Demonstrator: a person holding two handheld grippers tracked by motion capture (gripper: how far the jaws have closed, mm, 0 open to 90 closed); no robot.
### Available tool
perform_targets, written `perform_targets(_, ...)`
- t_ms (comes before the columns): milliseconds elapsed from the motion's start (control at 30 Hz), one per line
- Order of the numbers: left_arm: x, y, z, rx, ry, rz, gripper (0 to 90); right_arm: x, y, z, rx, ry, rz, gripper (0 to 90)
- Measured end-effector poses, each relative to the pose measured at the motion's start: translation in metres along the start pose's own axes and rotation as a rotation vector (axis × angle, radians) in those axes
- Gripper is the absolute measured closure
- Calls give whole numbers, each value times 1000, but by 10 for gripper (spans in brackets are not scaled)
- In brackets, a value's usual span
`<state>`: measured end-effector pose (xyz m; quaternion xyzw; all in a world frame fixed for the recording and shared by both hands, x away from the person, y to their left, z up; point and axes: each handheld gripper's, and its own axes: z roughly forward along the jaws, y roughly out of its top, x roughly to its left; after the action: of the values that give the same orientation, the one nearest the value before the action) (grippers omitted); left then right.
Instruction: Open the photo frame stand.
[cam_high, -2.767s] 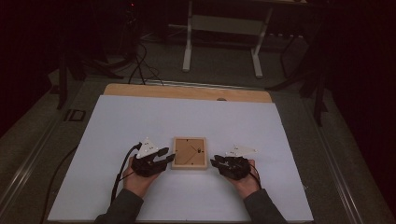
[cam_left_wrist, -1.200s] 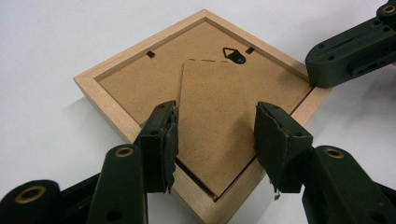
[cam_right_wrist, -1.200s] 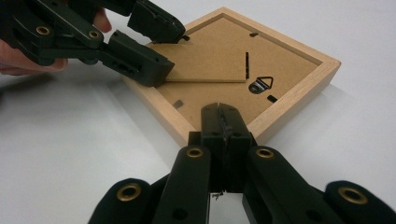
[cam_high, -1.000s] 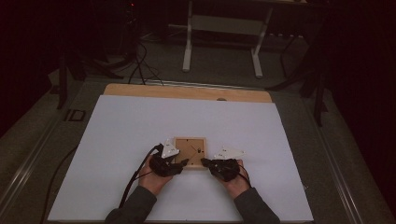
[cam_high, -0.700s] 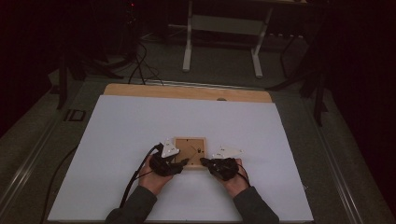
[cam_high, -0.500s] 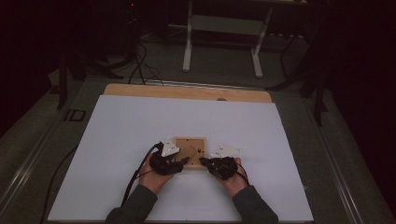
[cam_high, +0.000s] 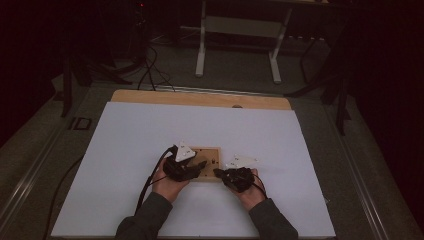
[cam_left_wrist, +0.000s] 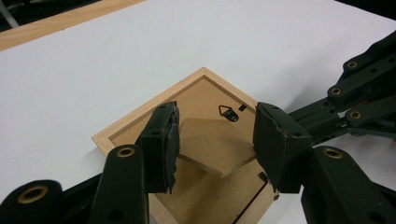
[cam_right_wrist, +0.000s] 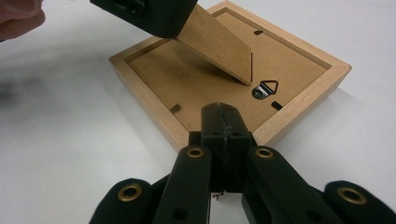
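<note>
A light wooden picture frame (cam_high: 212, 154) lies face down on the white table, its brown backboard (cam_right_wrist: 187, 79) up. The backboard's easel stand (cam_left_wrist: 210, 149) is lifted at a slant, hinged near the black hanger hook (cam_left_wrist: 228, 112). My left gripper (cam_left_wrist: 215, 127) is shut across the stand's width, one pad on each side edge. It comes in from the frame's left (cam_high: 199, 166). My right gripper (cam_right_wrist: 223, 116) is shut with nothing in it, its tips resting on the frame's near edge by the hook (cam_right_wrist: 264, 88). In the high view it (cam_high: 218, 172) sits at the frame's lower right corner.
The white sheet (cam_high: 125, 150) covers a wooden table whose bare far edge (cam_high: 200, 98) shows. Black cables (cam_high: 150, 180) trail from the left gripper. Beyond the table are a dark floor, more cables and a white stand's legs (cam_high: 202, 45).
Both grippers have moved in from either side of the frame onto it. Over the last second neither hand has visibly moved.
</note>
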<state>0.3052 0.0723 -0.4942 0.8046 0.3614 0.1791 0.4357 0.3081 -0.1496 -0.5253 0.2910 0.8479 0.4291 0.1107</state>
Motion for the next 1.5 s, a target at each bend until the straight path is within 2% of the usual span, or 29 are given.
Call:
perform_targets(300,1,-2,0,4,-3,-3,516,0,-1,0,-5,1,6,900)
perform_targets(400,3,-3,-1,2,-6,-16,552,0,-1,0,-5,1,9,900)
perform_targets(467,3,-4,-1,2,1,-17,521,0,-1,0,-5,1,9,900)
perform_targets(700,3,-4,-7,-22,-16,-23,447,-1,-1,0,-10,6,12,900)
perform_targets(800,5,-7,-10,-22,-37,-48,413,-1,-1,0,-10,7,12,900)
perform_targets(900,6,-13,-10,-9,-31,-65,357,-1,-2,0,-12,8,11,900)
perform_targets(1000,9,-18,-7,18,-47,-96,314,-1,-2,0,-13,8,11,900)
perform_targets(1133,11,-24,-3,50,-82,-136,317,-1,-2,0,-14,9,12,900)
perform_targets(1300,10,-25,3,87,-122,-165,375,-1,-2,0,-16,9,11,900)
perform_targets(1500,14,-23,5,70,-153,-228,424,-1,-2,0,-17,9,11,900)
